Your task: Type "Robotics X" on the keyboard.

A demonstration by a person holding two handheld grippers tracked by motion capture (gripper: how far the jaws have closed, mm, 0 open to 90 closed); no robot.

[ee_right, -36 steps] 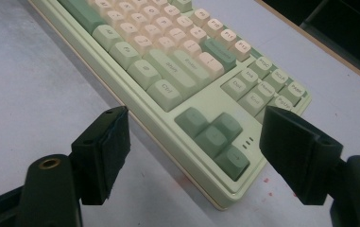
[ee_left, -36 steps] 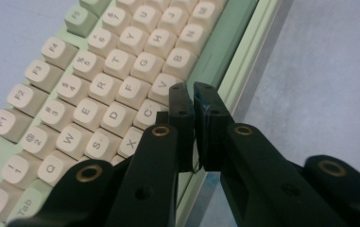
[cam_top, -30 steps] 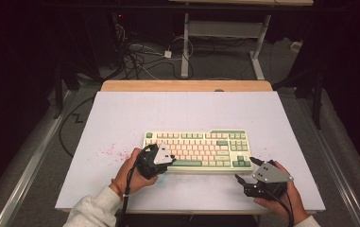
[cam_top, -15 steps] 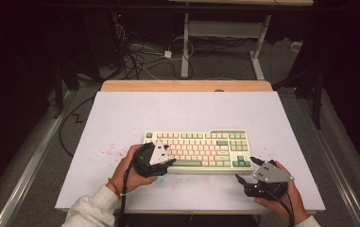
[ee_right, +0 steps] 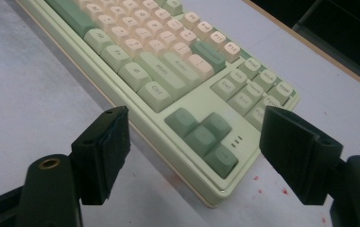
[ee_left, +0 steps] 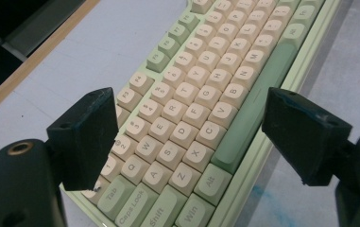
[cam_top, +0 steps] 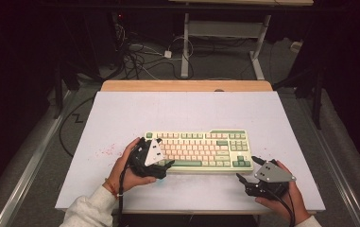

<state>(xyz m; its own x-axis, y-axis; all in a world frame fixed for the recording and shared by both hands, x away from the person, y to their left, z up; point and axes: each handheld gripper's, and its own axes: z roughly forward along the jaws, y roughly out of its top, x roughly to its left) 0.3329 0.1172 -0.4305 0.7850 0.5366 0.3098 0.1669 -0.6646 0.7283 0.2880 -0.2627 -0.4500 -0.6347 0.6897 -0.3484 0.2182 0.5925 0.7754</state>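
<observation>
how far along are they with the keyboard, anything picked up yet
Nothing looks done: the keyboard lies flat on the table. In hand: the left tongs hover over its left keys; their jaws have just been opening and stand wide, with no keycap between them and no pad touching. The right tongs wait open by the arrow-key corner. Any grip or press on the keyboard is left to do.
</observation>
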